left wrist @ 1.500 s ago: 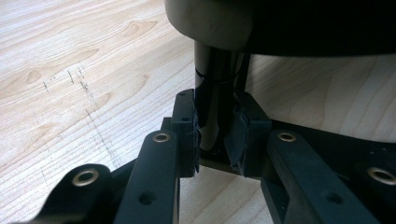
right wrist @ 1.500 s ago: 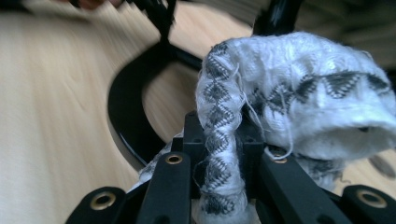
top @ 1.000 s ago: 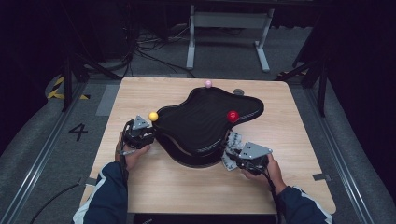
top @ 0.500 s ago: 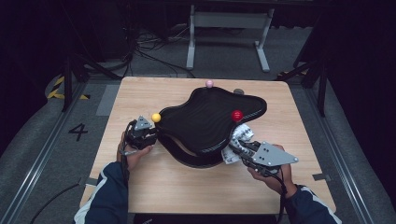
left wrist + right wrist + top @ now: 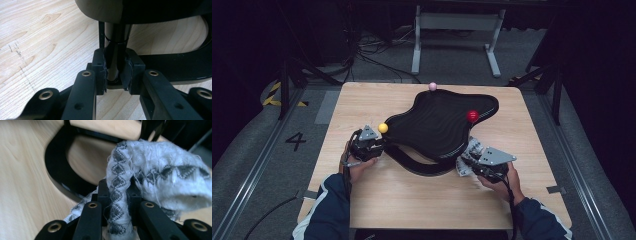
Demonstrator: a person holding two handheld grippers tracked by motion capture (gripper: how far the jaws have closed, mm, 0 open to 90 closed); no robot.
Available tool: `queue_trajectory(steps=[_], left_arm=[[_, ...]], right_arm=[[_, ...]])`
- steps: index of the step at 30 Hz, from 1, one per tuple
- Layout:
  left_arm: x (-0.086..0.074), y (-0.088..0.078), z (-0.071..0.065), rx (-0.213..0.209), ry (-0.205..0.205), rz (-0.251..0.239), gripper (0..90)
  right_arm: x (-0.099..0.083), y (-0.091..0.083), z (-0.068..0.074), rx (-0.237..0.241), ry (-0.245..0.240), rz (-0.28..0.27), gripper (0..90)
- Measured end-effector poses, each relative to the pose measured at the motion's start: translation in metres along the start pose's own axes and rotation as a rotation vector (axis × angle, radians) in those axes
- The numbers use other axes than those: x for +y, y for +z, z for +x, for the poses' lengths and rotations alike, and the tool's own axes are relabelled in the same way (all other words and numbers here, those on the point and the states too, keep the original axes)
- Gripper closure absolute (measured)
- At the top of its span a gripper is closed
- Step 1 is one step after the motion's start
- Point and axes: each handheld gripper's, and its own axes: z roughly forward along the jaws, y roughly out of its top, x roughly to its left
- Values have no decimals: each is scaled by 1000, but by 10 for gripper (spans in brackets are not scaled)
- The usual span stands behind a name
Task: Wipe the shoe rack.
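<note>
Cloth (image 5: pixel 150 167), white with a dark pattern, sits pinched in the right gripper (image 5: pixel 468 165) at the near edge of the black stand (image 5: pixel 439 125), likely for wiping it. At the stand's left end, the left gripper (image 5: pixel 374 145) clamps its thin post (image 5: pixel 115 47), likely to keep it from sliding.
</note>
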Motion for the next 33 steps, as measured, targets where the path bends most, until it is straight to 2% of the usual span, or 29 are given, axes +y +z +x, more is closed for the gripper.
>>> queue_trajectory(steps=[2,5,7,9,10,12,15,22,23,26,28,30,33], left_arm=[[0,0,0,-1,1,1,736],[-1,-1,0,-12,-2,3,736],[-1,-2,-1,-22,0,3,735],[-1,-3,-3,-22,14,7,735],[-2,-3,-4,-23,5,3,735],[-2,-4,-4,-28,22,8,735],[-3,-3,-6,-34,15,6,735],[-2,-2,-6,-39,27,8,735],[-2,-2,-6,-41,26,7,735],[-2,-2,-7,-43,24,6,736],[-2,-2,-7,-48,29,7,736],[-1,-1,-7,-53,43,7,736],[-1,0,-8,-61,39,8,736]], right_arm=[[-8,8,-1,-7,-1,43,789],[-15,15,-5,-8,22,66,788],[-16,16,-8,-4,44,62,787],[-15,14,-8,-13,44,57,787],[-13,12,-8,-13,43,49,787],[-5,4,-8,-14,46,11,786],[11,-10,-9,-33,59,-76,785],[49,-38,-8,-105,15,-255,783],[51,-39,-8,-111,12,-262,783],[53,-33,-9,-119,7,-259,784],[50,-28,-11,-103,18,-248,785],[43,-20,-13,-90,34,-204,786],[31,-6,-13,-82,22,-133,786]])
